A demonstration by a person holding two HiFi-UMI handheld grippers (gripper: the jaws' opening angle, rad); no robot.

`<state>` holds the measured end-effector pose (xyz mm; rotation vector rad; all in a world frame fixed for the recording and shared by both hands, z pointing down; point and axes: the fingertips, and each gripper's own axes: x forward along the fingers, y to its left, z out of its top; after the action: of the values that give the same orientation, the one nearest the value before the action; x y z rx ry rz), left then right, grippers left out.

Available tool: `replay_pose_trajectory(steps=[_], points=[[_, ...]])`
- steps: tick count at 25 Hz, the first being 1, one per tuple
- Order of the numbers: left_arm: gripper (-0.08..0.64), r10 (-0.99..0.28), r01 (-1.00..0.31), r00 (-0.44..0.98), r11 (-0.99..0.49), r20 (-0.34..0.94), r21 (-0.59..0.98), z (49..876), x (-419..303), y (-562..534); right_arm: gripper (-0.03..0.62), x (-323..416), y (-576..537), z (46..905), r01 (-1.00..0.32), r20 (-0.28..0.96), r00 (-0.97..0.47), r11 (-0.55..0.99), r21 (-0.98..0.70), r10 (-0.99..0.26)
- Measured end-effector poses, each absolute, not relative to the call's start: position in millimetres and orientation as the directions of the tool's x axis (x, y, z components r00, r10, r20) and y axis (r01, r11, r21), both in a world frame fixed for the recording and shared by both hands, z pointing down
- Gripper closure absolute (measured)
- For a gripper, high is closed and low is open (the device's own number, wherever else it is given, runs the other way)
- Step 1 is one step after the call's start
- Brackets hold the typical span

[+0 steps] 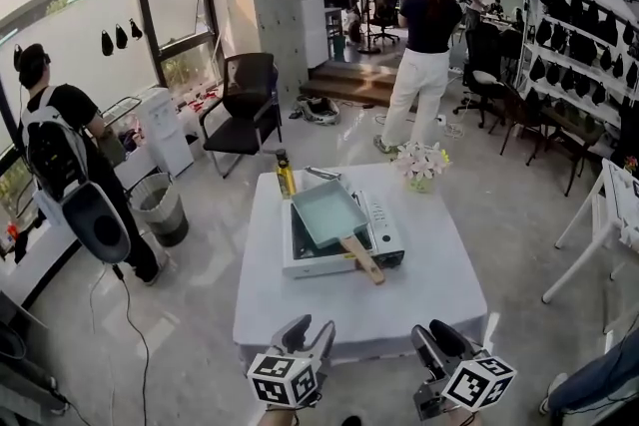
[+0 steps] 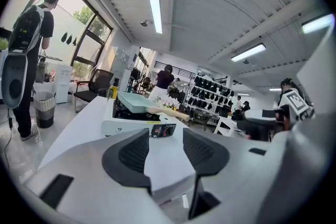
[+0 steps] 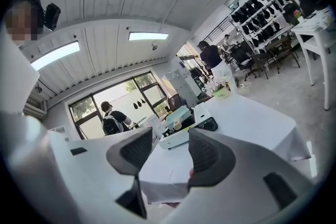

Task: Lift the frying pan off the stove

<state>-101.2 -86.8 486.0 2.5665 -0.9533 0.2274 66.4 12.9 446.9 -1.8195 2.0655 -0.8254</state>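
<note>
2 claws, the left gripper and right gripper, hang at the near edge of the table with jaws apart and empty, well apart from the pan on the stove. Treat the pan as rigid and front-heavy, and clamp the wooden handle that overhangs the stove's near side. The pan's underside and burner are hidden; it is probably empty.
</note>
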Motion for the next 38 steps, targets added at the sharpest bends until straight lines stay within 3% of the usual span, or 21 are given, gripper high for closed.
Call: replay_pose_trajectory(steps=[10, 32, 38], points=[[0.383, -0.606, -0.663, 0.748, -0.665, 0.271, 0.343, 486, -86, -128, 0.39, 85, -32, 446, -0.798, 0.157, -0.219, 0.085, -0.596, -0.963], [0.373, -0.776, -0.817, 0.561, -0.463, 0.289, 0.343, 484, -60, -232, 0.39, 115, -186, 457, -0.692, 0.141, -0.513, 0.311, -0.652, -0.847], [0.371, -0.779, -0.807, 0.546, -0.391, 0.308, 0.442, 493, -59, -239, 0.39, 111, -201, 462, -0.658, 0.151, -0.572, 0.341, -0.672, -0.806]])
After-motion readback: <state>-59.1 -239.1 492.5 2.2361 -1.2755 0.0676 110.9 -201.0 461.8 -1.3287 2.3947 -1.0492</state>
